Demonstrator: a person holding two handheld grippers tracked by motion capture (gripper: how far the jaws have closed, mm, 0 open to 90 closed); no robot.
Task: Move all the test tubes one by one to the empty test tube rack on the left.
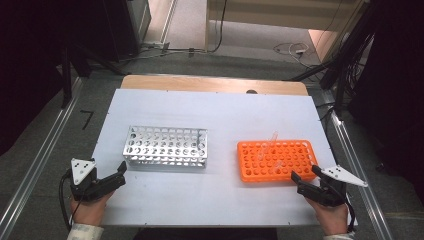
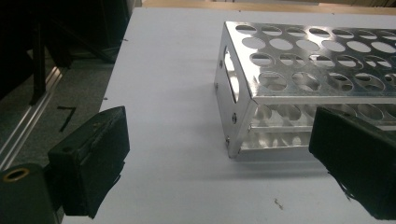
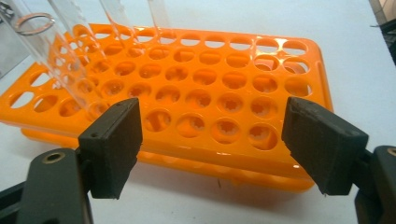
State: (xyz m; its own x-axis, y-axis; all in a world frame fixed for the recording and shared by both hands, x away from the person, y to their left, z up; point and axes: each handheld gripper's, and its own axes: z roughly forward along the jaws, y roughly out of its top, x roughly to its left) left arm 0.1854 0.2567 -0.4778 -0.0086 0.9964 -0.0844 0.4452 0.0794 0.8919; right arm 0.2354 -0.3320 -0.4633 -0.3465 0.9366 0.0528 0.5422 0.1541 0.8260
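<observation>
A silver metal tube rack with empty holes stands on the left half of the white table. On the right half stands an orange tube rack holding several clear glass tubes that lean in its far-left holes. My left gripper rests near the front left edge, open, aimed at the metal rack's near corner, nothing between its pads. My right gripper is open just in front of the orange rack, jaws wide and empty. The tubes rise at the upper left of the right gripper view.
A wooden strip borders the table's far edge. Aluminium rails run along the floor on both sides. Black stands and cables crowd the dark floor at the back right and left.
</observation>
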